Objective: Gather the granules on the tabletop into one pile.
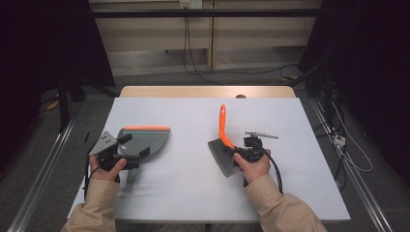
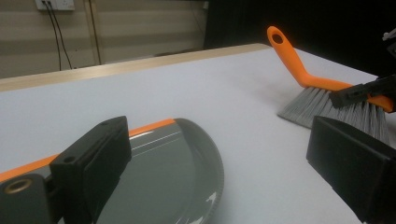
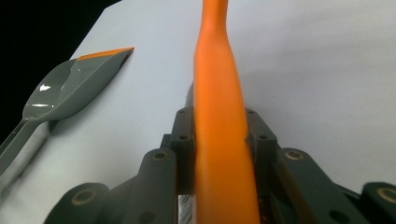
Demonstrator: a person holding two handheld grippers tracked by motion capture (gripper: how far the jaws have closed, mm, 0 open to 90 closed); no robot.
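Right gripper clamped on the orange plastic back of a hand brush with grey bristles; in the right gripper view, both black jaws pressed against the orange back from either side, handle running on ahead between them. In the high view, handle rising up and away beyond the jaws, bristle head down on the white table top, just left of the right hand. A grey 3-cornered plate on top of this gripper, cable trailing back along the sleeve.

Left gripper with jaws wide apart, gripping nothing. In the left gripper view, 1 jaw standing over the grey plastic dustpan with an orange front lip, the other off to the side over bare table; whether either jaw touches the pan, cannot tell. In the high view, pan lying flat directly ahead of the left gripper, orange lip on its far edge, pan's grey handle reaching back beside the left hand.

Brush and dustpan well apart, with bare table between the 2 grippers. Seen from the right gripper, dustpan off to the left of the jaws; seen from the left gripper, brush ahead and to the right.
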